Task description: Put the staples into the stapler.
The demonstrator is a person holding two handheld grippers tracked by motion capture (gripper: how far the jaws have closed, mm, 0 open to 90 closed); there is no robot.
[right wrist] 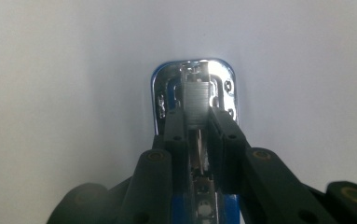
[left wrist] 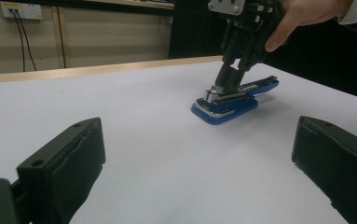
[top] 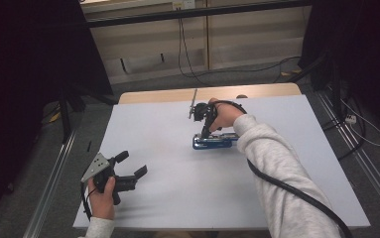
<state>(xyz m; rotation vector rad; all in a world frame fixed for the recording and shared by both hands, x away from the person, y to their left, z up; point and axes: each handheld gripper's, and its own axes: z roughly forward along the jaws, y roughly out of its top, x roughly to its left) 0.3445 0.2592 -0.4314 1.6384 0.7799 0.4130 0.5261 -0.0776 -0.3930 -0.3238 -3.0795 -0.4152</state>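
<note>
A blue stapler (top: 217,142) with a chrome front plate (right wrist: 163,88) lies flat on the white table (top: 177,198), a little right of centre. My right gripper (top: 205,132) points down at its left end, shut on a grey ridged strip of staples (right wrist: 195,100) that sits over the stapler's channel. In the left gripper view the stapler (left wrist: 241,105) lies ahead with the right gripper (left wrist: 219,89) pressed onto its near end. My left gripper (top: 134,164) rests near the table's front left corner, open and holding nothing, its jaws wide apart (left wrist: 197,156).
The table's wooden back edge (top: 207,92) shows beyond the white sheet. Cables (top: 187,59) run down the back wall and over the floor. Dark curtains stand on both sides, and metal rails (top: 53,173) run along the floor.
</note>
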